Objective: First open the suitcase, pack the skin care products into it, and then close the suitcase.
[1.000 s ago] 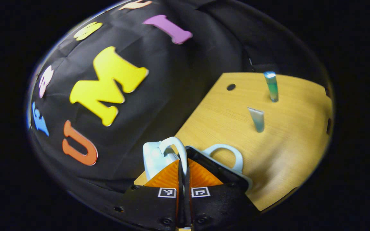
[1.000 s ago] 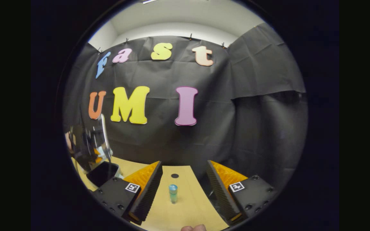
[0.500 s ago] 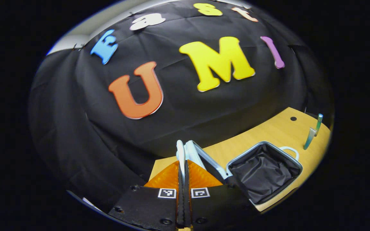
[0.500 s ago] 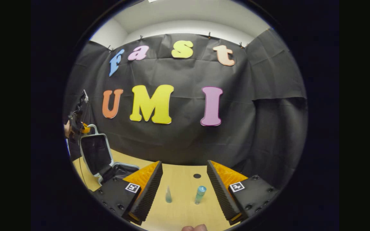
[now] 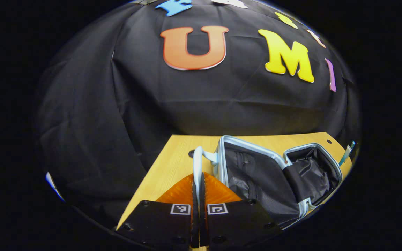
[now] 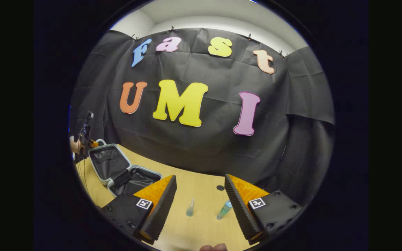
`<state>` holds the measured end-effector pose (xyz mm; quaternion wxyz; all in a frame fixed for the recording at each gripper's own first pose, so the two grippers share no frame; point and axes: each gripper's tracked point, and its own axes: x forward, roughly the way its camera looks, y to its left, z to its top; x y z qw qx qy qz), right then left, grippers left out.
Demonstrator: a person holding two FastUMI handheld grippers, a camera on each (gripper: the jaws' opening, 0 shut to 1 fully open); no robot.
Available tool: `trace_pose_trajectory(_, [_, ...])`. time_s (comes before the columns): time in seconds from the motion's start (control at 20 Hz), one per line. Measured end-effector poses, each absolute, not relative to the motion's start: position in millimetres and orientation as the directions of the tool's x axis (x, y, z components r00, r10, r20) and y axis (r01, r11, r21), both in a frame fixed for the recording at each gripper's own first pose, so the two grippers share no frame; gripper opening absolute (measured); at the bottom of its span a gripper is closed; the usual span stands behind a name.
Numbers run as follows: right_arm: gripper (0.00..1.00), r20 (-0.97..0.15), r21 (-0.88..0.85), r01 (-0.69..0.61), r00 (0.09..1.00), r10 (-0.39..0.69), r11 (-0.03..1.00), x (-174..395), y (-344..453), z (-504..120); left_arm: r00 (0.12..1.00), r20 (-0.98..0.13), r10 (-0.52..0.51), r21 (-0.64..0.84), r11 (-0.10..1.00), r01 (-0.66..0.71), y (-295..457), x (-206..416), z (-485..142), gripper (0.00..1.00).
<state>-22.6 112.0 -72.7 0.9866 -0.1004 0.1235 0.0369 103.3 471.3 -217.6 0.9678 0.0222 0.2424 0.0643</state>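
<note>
Opening step nearly done: left gripper (image 5: 198,181) pinches the handle (image 5: 197,164) of the suitcase (image 5: 257,174) lid, right gripper (image 6: 200,198) spread above two tubes (image 6: 190,208) beside the suitcase; next, release and grasp a tube

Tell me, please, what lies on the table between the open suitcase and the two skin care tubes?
Bare tabletop, in the right gripper view: nothing lies between the suitcase and the nearer tube. The second tube stands beyond.
</note>
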Motion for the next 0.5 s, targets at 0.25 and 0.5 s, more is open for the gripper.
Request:
trace_pose_trajectory(0.25, [0.82, -0.282, -0.214, -0.082, 0.959, 0.019, 0.973, -23, 106, -78, 0.824, -0.552, 0.129, -0.024, 0.985, -0.170, 486, 95, -282, 0.08])
trace_pose_trajectory(0.5, [0.82, -0.286, -0.212, -0.073, 0.958, 0.010, 0.975, -24, 99, -77, 0.835, -0.522, 0.178, -0.024, 0.975, -0.222, 504, 91, -284, 0.36])
